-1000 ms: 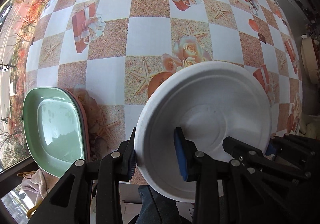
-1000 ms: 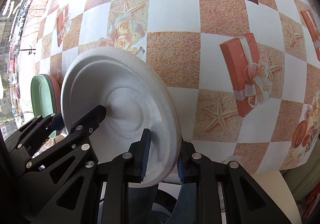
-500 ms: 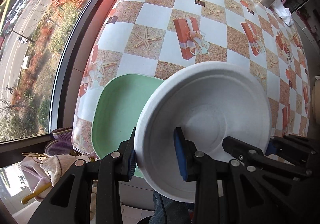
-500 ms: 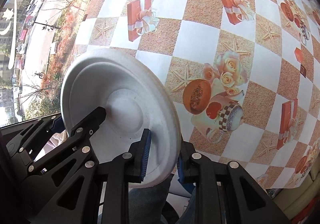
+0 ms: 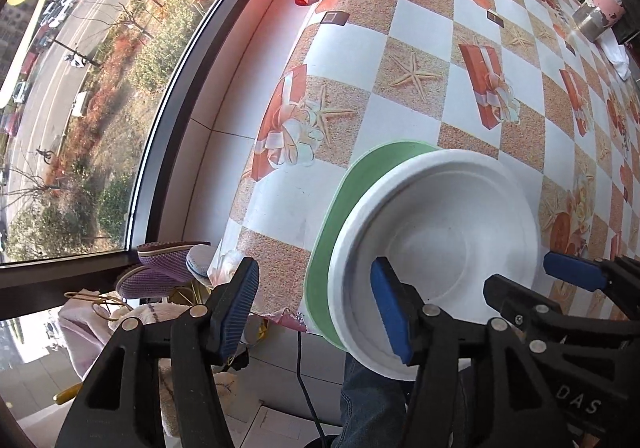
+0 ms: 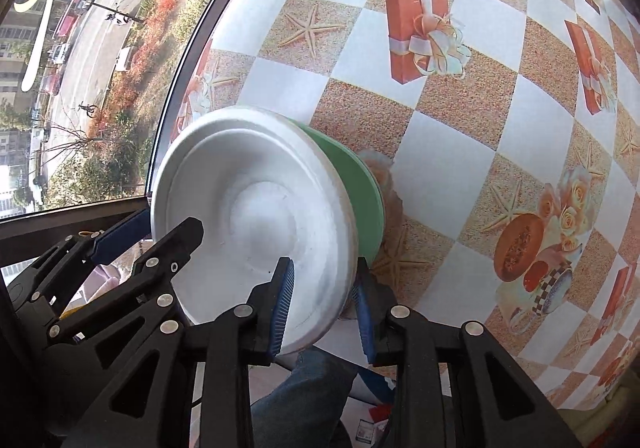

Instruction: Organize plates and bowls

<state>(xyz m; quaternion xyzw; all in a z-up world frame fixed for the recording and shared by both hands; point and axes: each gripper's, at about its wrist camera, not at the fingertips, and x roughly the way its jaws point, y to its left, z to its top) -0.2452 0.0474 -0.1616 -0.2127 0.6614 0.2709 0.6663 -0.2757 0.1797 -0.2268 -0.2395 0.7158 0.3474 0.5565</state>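
Now releasing white plate (image 5: 440, 232) onto green plate (image 5: 352, 183): both jaws opening, rim between each pair, pads clear.

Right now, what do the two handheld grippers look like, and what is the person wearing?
Both grippers, left gripper and right gripper, are black plastic linkage frames studded with silver rivets, each ending in two fingers faced with ribbed blue pads. White letters reading DAS mark the right gripper's body in the left wrist view. Below the table edge, blue denim trousers show.
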